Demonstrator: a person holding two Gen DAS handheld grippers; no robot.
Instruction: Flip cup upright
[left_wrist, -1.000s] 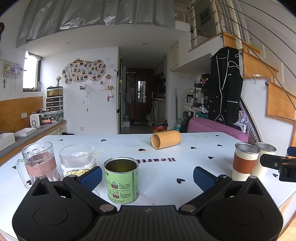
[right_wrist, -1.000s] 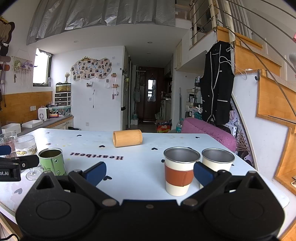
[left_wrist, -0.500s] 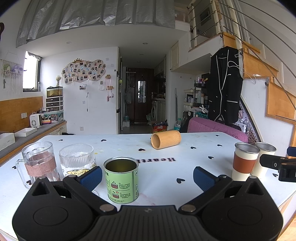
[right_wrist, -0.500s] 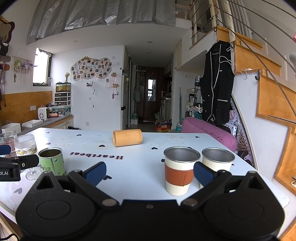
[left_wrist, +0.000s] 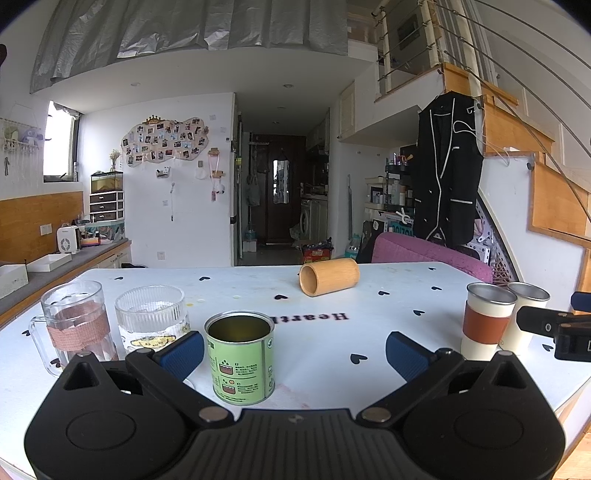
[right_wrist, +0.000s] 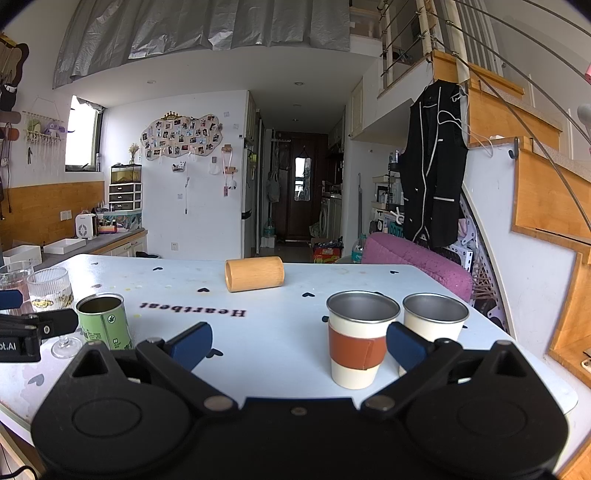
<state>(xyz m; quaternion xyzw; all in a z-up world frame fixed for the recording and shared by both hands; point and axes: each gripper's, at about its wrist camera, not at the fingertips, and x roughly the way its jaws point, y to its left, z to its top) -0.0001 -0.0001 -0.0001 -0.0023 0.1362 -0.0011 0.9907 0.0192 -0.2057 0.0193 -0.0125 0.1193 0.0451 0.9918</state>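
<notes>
A bamboo cup (left_wrist: 328, 276) lies on its side near the far edge of the white table (left_wrist: 369, 332), its open mouth turned left; the right wrist view shows the same cup (right_wrist: 254, 273). My left gripper (left_wrist: 294, 350) is open near the front edge, far short of the cup, with a green tin (left_wrist: 240, 363) standing between its fingers without touching them. Open too, my right gripper (right_wrist: 299, 341) hovers at the front right, a banded paper cup (right_wrist: 358, 341) standing between its blue pads. Neither gripper holds anything.
A glass mug (left_wrist: 75, 326) and a ribbed glass (left_wrist: 151, 318) stand at the front left. A second metal-lined cup (right_wrist: 433, 322) stands at the right beside the banded one. A purple chair (right_wrist: 417, 260) sits behind the table. Bare tabletop stretches between the grippers and the lying cup.
</notes>
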